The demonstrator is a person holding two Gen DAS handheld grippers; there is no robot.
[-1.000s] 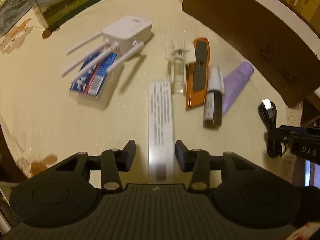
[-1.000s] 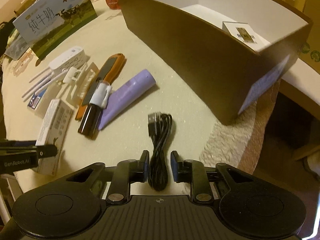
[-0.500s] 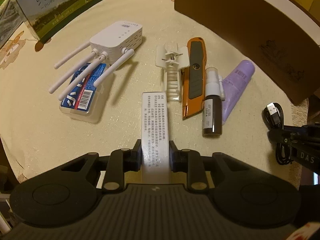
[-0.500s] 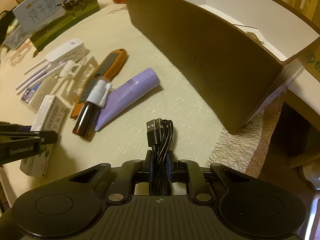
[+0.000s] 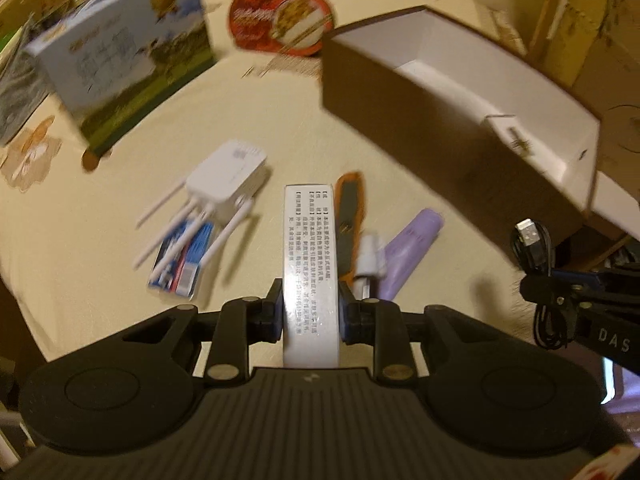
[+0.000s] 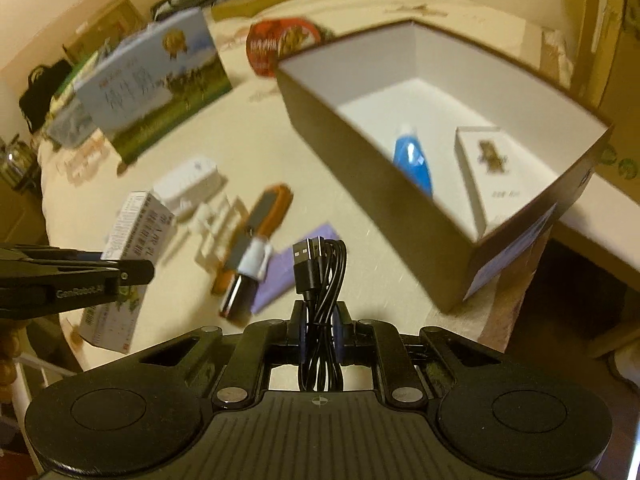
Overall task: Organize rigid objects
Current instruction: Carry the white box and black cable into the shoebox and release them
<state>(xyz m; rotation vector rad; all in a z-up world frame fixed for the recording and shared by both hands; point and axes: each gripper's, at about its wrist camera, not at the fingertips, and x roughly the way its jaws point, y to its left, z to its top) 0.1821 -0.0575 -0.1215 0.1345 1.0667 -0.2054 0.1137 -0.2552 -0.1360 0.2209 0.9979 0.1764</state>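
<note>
The big cardboard box (image 6: 360, 152) stands open at the far right side of the surface (image 5: 100, 248), and from the right wrist view it already holds two things: a blue item (image 6: 414, 160), which I cannot name exactly, and a small white box (image 6: 492, 172). So the sorting seems begun but far from finished.

On the surface outside the box there are the white router with antennas (image 5: 228, 176), the blue packet (image 5: 182, 258) under its antennas, the orange utility knife (image 5: 350, 208), the purple tube (image 5: 412, 250), the small spray bottle (image 6: 244, 280) and a white plastic clip (image 6: 218, 232). I judge all of these wait for their turn.

Two things are in hand now. The left claw (image 5: 310, 312) is clamped on the long white carton with printed text (image 5: 310, 248); the carton sticks out forward between the pads and is lifted above the surface. The right claw (image 6: 320, 332) is pressed together on the coiled black USB cable (image 6: 322, 276), whose plug end stands up just in front of the pads, also off the surface. Both things are near the box but not yet over its opening, which lies ahead and to the right.
</note>
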